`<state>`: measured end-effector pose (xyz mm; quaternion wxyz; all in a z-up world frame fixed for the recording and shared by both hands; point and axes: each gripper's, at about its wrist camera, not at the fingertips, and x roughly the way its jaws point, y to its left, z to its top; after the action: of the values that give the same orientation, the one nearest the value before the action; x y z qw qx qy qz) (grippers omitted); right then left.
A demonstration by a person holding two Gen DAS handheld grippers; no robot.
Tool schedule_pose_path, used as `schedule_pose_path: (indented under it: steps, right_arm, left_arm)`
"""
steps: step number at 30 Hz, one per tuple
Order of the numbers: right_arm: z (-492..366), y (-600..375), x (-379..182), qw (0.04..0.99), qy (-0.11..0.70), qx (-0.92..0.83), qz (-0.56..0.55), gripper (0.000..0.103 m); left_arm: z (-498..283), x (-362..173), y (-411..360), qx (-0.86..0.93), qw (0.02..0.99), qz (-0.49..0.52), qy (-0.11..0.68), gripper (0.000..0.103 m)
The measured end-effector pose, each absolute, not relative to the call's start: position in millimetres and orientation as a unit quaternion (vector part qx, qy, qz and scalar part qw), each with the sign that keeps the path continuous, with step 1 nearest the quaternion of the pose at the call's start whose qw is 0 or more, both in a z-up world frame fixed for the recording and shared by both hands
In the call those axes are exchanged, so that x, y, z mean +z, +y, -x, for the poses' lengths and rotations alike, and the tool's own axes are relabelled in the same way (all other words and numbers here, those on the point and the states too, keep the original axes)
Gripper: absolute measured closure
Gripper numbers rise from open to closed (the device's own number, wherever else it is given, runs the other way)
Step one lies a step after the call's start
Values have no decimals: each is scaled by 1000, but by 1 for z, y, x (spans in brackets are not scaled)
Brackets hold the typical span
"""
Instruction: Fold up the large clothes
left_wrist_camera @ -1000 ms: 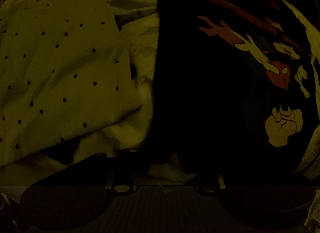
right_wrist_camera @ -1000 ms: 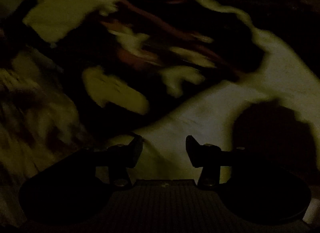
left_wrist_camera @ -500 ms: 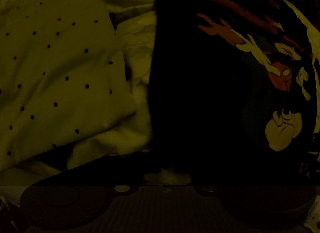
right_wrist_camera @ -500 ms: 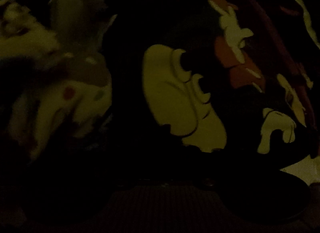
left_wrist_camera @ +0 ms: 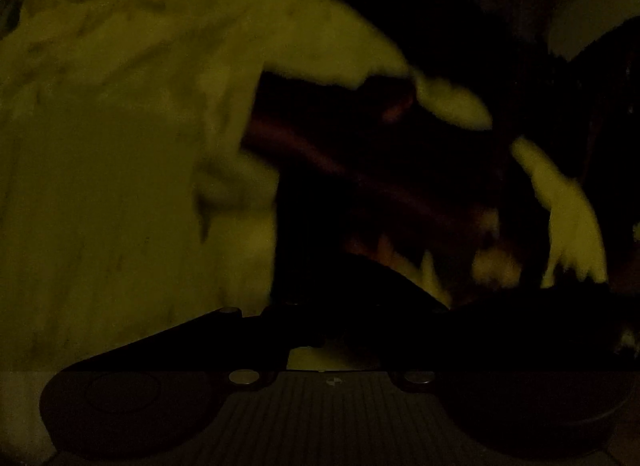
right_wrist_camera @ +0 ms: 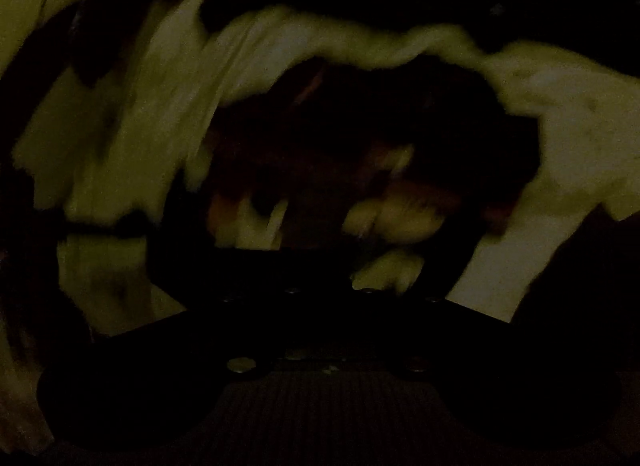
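Both grippers are seen in very dim, blurred views. Left gripper (left_wrist_camera: pixel 340 318): the jaws are drawn close together and are closing; dark cloth of the black printed garment (left_wrist_camera: pixel 360 201) lies across the fingertips, and a pinch on it appears likely, though the pads are lost in shadow. Just ahead of this gripper and to its right the garment is spread, with reddish streaks and pale printed shapes on it. To the left of the gripper a pale cloth (left_wrist_camera: pixel 120 153) is seen, rumpled, bordering the dark garment.

Right gripper (right_wrist_camera: pixel 328 298): the jaws are fully together, and the black printed garment (right_wrist_camera: pixel 360 133) is bunched directly over the fingertips; a grip on its edge is indicated, although the contact itself is not resolved. Pale print patches are noted just ahead of the tips. Around the garment, to the left, above and to the right of the gripper, a pale sheet (right_wrist_camera: pixel 580 137) is visible beneath it.
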<state>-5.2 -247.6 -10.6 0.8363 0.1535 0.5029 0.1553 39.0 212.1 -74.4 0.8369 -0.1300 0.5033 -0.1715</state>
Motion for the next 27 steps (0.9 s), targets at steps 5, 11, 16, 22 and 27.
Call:
schedule_pose_path:
  steps: [5,11,16,22,27]
  right_arm:
    - [-57,-290,0,849,461,104,-236,95]
    - [-124,-309,-16,847,467,60,-245,96]
    - [-153,-316,-40,839,482,19,-251,96]
    - [-188,-321,-61,837,496,-24,-228,96]
    - [-209,-321,-73,837,502,-62,-209,96]
  left_arm:
    - [-123,-62,184,-187,848,140,475,54]
    - [-212,-85,149,-179,826,156,511,55]
    - [-251,-103,127,-173,816,134,536,54]
    - [-287,-118,103,-174,812,104,547,54]
    - [-304,-126,100,-156,812,121,550,40]
